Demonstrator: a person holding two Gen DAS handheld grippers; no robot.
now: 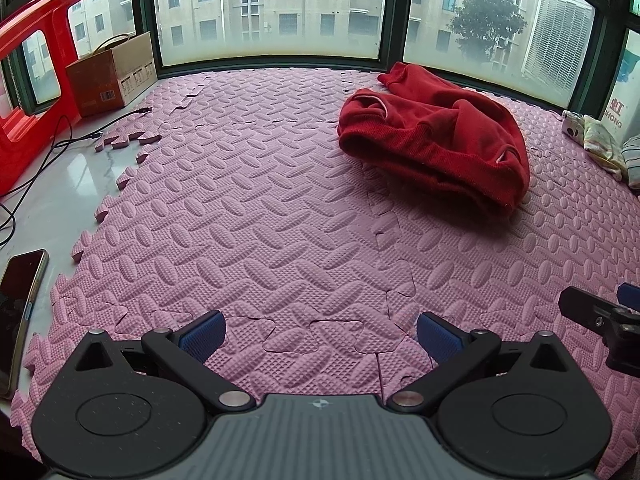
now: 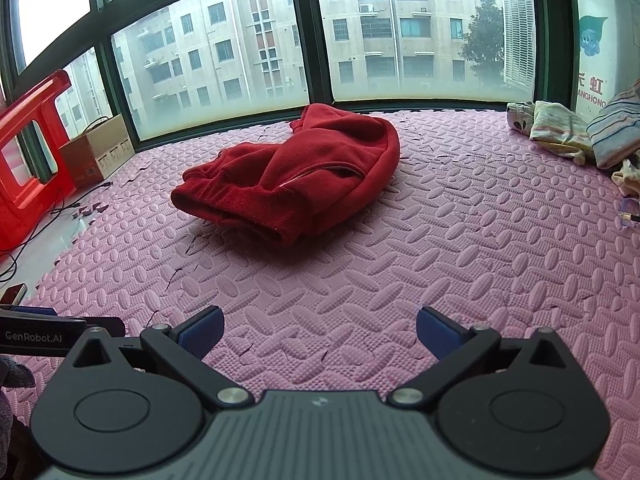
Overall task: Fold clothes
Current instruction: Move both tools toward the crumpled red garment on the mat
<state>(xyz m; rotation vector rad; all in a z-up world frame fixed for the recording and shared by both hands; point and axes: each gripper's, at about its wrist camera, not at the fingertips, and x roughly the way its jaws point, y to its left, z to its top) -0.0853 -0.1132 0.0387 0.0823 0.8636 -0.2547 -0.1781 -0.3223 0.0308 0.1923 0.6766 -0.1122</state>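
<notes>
Blue-padded fingers [image 1: 204,334] of my left gripper [image 1: 318,334] stand wide apart, low over the pink foam mat [image 1: 280,208], holding nothing. My right gripper [image 2: 319,330] hovers level beside it, likewise spread and empty. Between both tools and the far window lies a broad stretch of bare mat, its interlocking tiles embossed with ridged ovals. Well ahead, near the far edge, the red knit sweater [image 2: 296,168] sits crumpled in a rounded heap, ribbed hem toward me. Left, the mat's jagged edge meets a glossy white sill [image 1: 60,184] with a phone [image 1: 18,312], cables and a cardboard box [image 1: 114,74]. Far right, pale folded clothes [image 2: 560,130] are piled.
</notes>
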